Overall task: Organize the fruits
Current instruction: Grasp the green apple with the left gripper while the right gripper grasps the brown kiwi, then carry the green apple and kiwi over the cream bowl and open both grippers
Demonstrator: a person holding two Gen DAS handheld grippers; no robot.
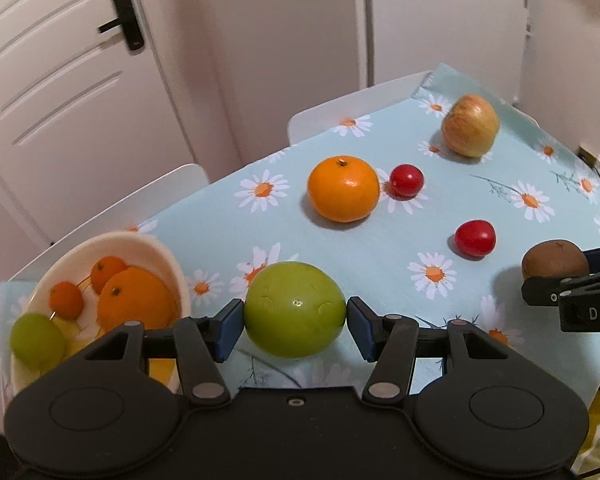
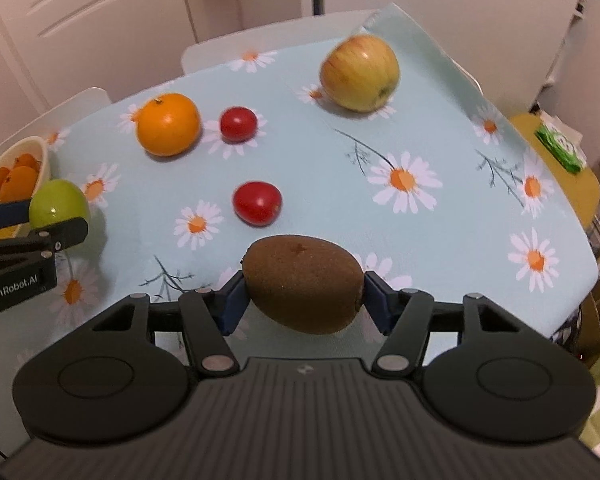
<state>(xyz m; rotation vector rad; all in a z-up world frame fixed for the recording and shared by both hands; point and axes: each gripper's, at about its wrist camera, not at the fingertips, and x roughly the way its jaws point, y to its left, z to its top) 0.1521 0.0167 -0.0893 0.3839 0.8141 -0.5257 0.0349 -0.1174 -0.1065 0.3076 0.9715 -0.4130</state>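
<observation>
My left gripper (image 1: 295, 322) is shut on a green apple (image 1: 294, 309), held just right of the cream bowl (image 1: 162, 254). The bowl holds oranges (image 1: 138, 298) and a green fruit (image 1: 38, 341). My right gripper (image 2: 303, 298) is shut on a brown kiwi (image 2: 303, 289) above the tablecloth. The kiwi also shows in the left wrist view (image 1: 555, 265), and the green apple in the right wrist view (image 2: 59, 203). An orange (image 1: 343, 189), two red cherry tomatoes (image 1: 406, 180) (image 1: 475, 238) and a yellow-red apple (image 1: 470, 125) lie on the cloth.
A light blue daisy tablecloth (image 2: 440, 232) covers the table. White chair backs (image 1: 352, 106) stand at the far edge. A white door (image 1: 60, 80) is behind. A yellow stool with a green packet (image 2: 560, 146) stands at the right.
</observation>
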